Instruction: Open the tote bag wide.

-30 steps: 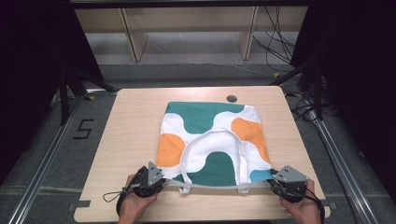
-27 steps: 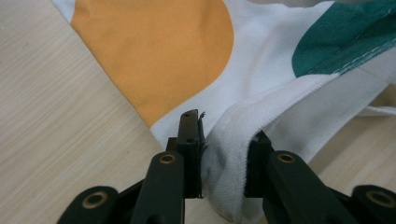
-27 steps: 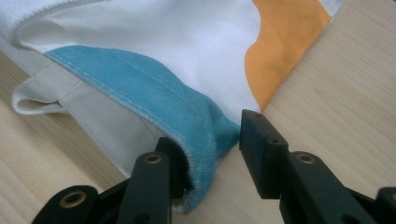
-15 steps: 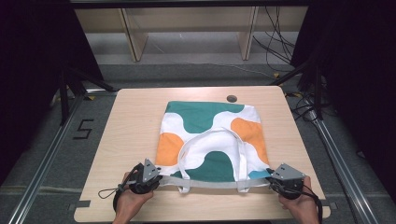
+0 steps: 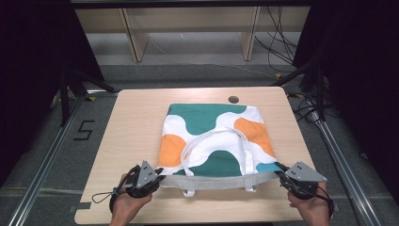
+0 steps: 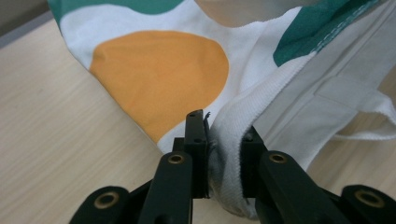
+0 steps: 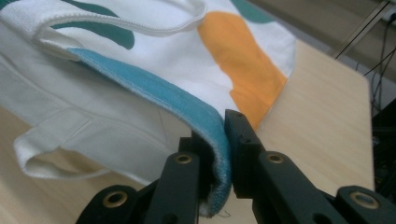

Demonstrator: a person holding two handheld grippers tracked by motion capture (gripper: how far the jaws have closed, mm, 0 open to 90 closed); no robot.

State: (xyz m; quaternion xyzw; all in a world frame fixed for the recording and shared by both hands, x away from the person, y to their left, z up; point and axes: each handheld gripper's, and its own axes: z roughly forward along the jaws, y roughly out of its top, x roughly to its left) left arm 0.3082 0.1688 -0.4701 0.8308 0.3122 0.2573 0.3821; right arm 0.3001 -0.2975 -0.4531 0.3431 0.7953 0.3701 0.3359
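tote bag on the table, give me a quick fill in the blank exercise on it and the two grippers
1. The left gripper is shut on the tote bag's near ____ corner.
2. The right gripper pinches an edge coloured ____.
3. The bag lies on a ____ table.
4. Both white handles lie ____ the bag.

Missing words: left; blue; wooden; on

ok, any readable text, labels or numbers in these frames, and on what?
"5": dark mark on the grey floor left of the table, high view.
No print, brand or label reads on the tote bag; its pattern is plain colour patches.
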